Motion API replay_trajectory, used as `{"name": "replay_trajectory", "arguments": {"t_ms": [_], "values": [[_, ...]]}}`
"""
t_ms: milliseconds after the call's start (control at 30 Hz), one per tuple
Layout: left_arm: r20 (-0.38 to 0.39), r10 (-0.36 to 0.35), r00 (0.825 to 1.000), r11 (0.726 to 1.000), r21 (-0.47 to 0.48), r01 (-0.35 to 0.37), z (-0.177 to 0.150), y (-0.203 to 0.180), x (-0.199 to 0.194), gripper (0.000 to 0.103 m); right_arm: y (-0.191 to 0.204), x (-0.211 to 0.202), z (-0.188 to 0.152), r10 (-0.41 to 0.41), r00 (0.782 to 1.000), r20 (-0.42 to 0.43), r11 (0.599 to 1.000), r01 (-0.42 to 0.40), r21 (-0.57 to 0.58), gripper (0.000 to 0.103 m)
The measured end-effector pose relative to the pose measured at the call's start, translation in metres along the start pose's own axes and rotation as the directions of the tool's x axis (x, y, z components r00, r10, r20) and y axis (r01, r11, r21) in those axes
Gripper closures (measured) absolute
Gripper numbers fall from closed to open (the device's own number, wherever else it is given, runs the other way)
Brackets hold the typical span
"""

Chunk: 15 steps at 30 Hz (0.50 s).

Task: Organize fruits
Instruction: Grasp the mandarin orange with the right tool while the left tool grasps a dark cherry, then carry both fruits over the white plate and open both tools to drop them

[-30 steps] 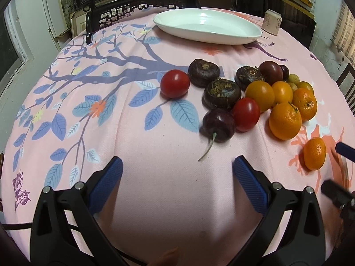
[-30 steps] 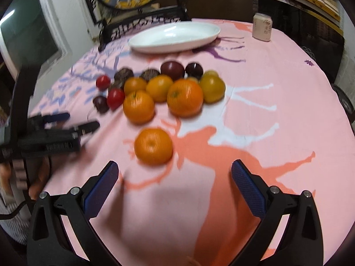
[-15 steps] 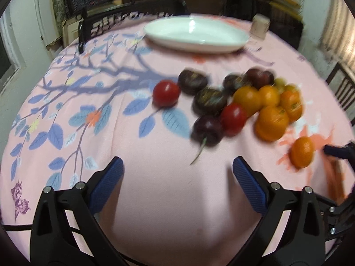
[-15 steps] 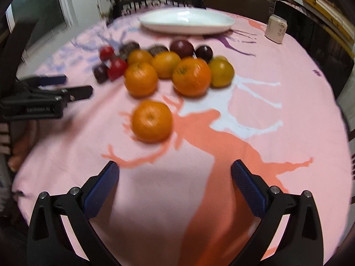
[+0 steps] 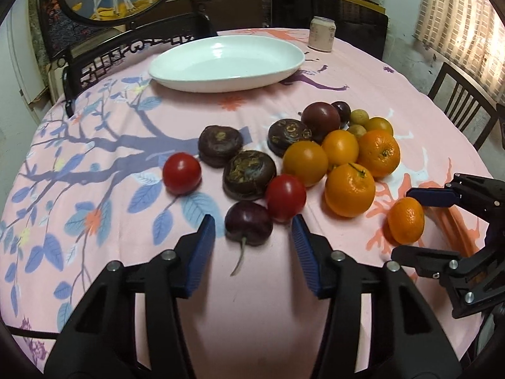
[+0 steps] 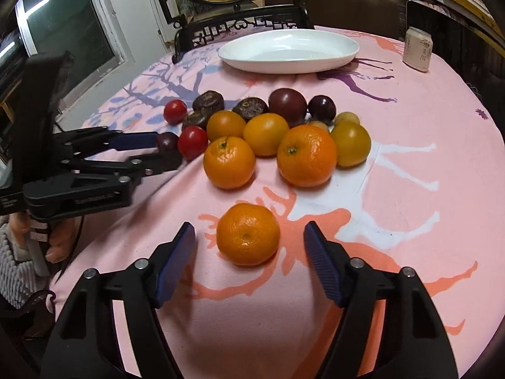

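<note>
Both grippers' fingers gape, holding nothing; left gripper [image 6: 164,148] half hides a dark cherry [image 6: 167,140].

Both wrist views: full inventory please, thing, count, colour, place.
plate: 1, white, empty, far side of table
can: 1, pale, right of the plate
tablecloth: 1, pink with blue branches and orange deer
oranges: 3, orange; two in the pile, one alone nearest the right gripper
orange tomatoes: 2, mid pile
yellow tomato: 1, right end of pile
red tomatoes: 2; one apart at left, one by the cherry
cherry: 1, dark red, stemmed
water chestnuts: 3, dark brown, left of pile
plums: 2, dark purple, back
small yellowish fruits: 2, back right
chairs: dark, around table
left gripper: open, around cherry
right gripper: open, around lone orange
</note>
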<state>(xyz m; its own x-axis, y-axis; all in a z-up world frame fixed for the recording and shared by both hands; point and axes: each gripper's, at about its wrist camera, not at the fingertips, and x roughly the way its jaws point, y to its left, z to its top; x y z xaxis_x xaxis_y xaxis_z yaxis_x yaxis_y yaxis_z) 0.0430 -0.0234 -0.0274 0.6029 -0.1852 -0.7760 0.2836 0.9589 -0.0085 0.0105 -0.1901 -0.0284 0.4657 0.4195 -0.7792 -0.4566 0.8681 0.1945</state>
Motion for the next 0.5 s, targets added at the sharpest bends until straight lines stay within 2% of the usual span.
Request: {"name": "replay_trajectory", "arguments": {"t_ms": [33, 67, 167, 267, 400, 500], "values": [[-0.002, -0.014, 1.0, 1.0, 0.008, 0.014, 0.001, -0.001, 0.001, 0.055, 0.001, 0.001, 0.0, -0.002, 1.0, -0.003, 1.0, 0.002, -0.002, 0.033], [-0.003, -0.023, 1.0, 1.0, 0.018, 0.023, 0.001, -0.004, 0.003, 0.057, 0.002, 0.0, 0.0, 0.001, 1.0, -0.001, 1.0, -0.001, -0.006, 0.039], [0.007, 0.017, 1.0, 0.997, 0.07, -0.017, -0.001, -0.015, 0.004, 0.057, 0.003, 0.001, -0.001, 0.005, 1.0, 0.0, 1.0, -0.005, -0.011, 0.054], [0.009, 0.031, 0.999, 0.996, 0.087, -0.031, -0.003, -0.018, 0.003, 0.059, 0.0, 0.0, -0.001, 0.013, 1.0, 0.003, 1.0, -0.013, -0.004, 0.063], [0.011, 0.032, 0.999, 0.998, 0.048, -0.033, -0.003, -0.01, -0.003, 0.072, -0.004, -0.002, -0.001, 0.028, 1.0, 0.007, 1.0, -0.028, 0.013, 0.065], [0.029, 0.012, 1.0, 1.0, 0.025, -0.012, 0.002, -0.004, -0.013, 0.072, -0.004, -0.009, 0.0, 0.029, 0.999, 0.027, 1.0, -0.029, 0.006, 0.065]]}}
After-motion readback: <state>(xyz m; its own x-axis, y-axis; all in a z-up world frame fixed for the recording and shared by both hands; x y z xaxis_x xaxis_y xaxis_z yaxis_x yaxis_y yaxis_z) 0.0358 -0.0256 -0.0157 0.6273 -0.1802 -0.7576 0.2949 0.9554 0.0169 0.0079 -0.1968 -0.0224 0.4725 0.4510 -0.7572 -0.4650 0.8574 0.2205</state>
